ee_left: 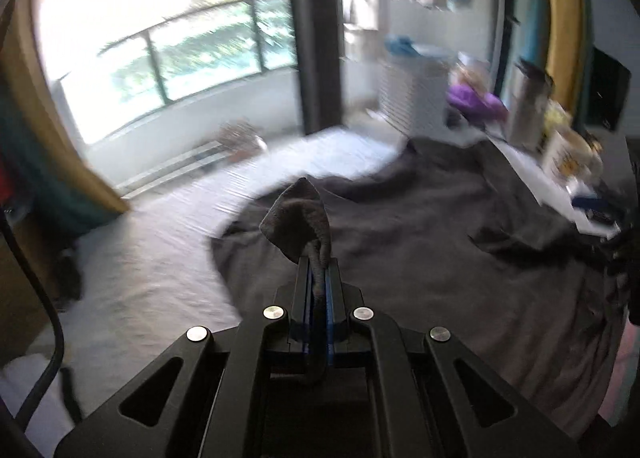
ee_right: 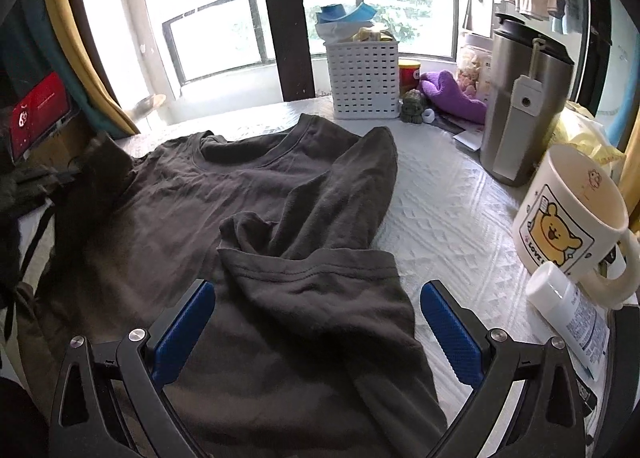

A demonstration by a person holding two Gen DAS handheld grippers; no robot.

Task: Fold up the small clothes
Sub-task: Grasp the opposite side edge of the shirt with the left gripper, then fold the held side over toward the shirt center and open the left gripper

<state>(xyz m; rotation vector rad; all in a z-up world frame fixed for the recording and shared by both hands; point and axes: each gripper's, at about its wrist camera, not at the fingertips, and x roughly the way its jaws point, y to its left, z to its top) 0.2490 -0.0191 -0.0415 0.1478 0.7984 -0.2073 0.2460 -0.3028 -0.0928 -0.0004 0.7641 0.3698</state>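
Note:
A dark grey T-shirt point(ee_right: 192, 198) lies on the white quilted table cover point(ee_right: 448, 218), neck hole toward the window. Its right sleeve point(ee_right: 316, 270) is folded in over the body. My right gripper point(ee_right: 318, 298) is open, its blue pads point(ee_right: 188, 322) on either side of the sleeve hem, just above the cloth. My left gripper point(ee_left: 317, 258) is shut on a fold of the shirt point(ee_left: 298, 214) and holds it lifted above the rest of the shirt point(ee_left: 420, 258). The left wrist view is motion-blurred.
A white perforated basket point(ee_right: 362, 78), a purple cloth point(ee_right: 452, 94), a steel flask point(ee_right: 520, 98), a bear mug point(ee_right: 572, 226) and a white bottle point(ee_right: 560, 294) stand along the table's back and right. Dark fabric and a strap point(ee_right: 24, 194) lie at the left edge.

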